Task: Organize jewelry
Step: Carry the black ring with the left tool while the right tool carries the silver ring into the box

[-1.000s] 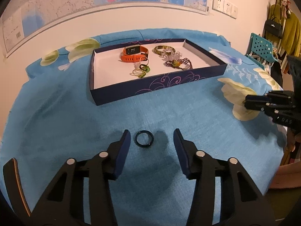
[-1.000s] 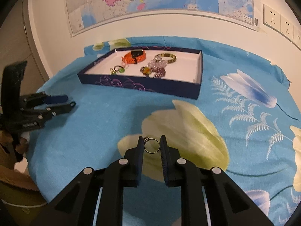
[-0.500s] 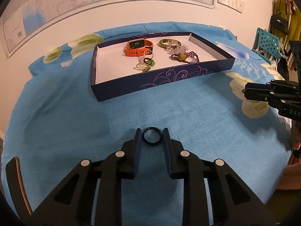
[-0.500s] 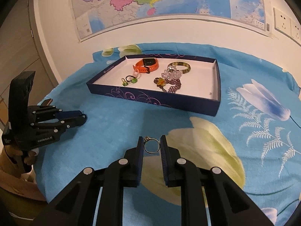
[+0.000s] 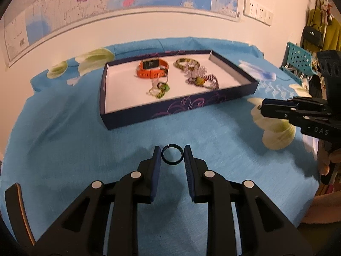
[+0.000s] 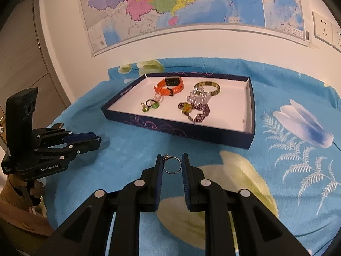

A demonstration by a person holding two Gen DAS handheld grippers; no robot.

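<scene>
Blue floral cloth (image 6: 287, 98) covers the table beneath a wall map (image 6: 170, 2). Toward its far edge sits the navy tray (image 5: 170, 108), already holding an orange watch (image 5: 152, 69), a gold bangle (image 6: 210, 87), beaded bracelets (image 6: 197, 111) and small green charms (image 5: 161, 89). Two pieces seem left to go in: the left gripper (image 5: 172, 156) is clamped on a black ring (image 5: 172, 155), the right gripper (image 6: 172, 163) pinches a thin silver ring (image 6: 172, 166), both near the front edge. "GenRobot.AI" is printed on the left tool's body, "DAS" on the right's.
</scene>
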